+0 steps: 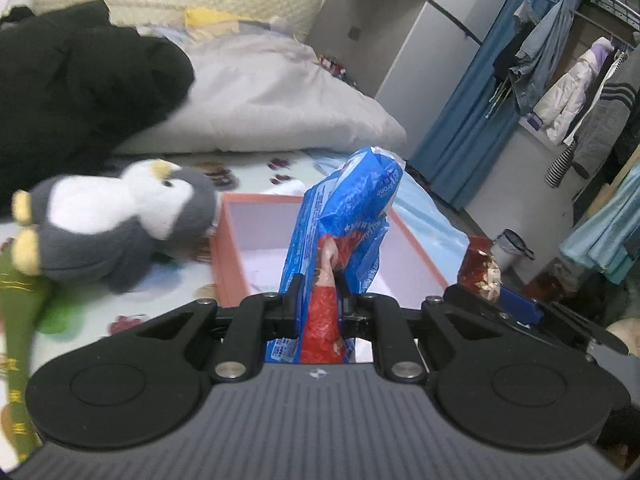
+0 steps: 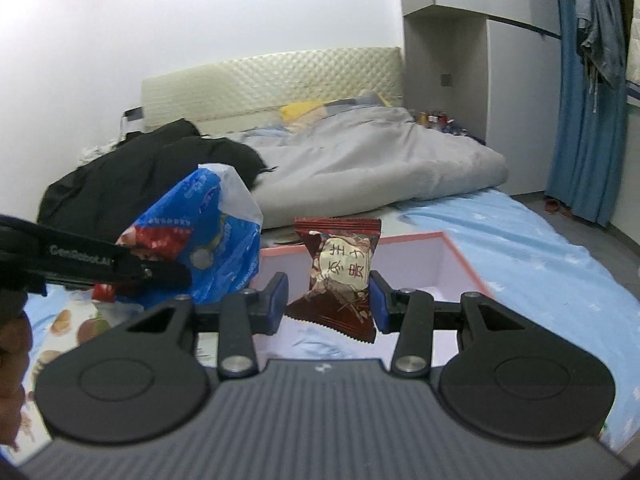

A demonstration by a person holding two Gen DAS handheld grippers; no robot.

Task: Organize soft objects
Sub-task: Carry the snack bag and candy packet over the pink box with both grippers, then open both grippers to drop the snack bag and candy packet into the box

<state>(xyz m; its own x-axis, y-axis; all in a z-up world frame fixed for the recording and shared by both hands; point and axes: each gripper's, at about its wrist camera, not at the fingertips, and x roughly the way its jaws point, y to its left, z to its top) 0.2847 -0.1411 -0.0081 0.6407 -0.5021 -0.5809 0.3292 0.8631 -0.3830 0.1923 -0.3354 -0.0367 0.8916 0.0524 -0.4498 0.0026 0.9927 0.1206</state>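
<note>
My left gripper (image 1: 319, 300) is shut on a crumpled blue and red plastic bag (image 1: 344, 216) and holds it upright over the near edge of the pink box (image 1: 230, 252). The bag also shows in the right wrist view (image 2: 200, 232), pinched by the left gripper (image 2: 160, 272). My right gripper (image 2: 328, 300) is shut on a dark red snack packet (image 2: 340, 276), held above the pink box (image 2: 460, 252). That packet shows at the right of the left wrist view (image 1: 480, 272). A grey and white penguin plush (image 1: 116, 220) lies on the bed left of the box.
A black coat (image 1: 80, 92) and a grey duvet (image 1: 272, 92) lie at the back of the bed. A green cloth item (image 1: 20, 320) lies at the left edge. A wardrobe (image 2: 512, 80), blue curtain (image 2: 580, 100) and hanging clothes (image 1: 568, 80) stand at the right.
</note>
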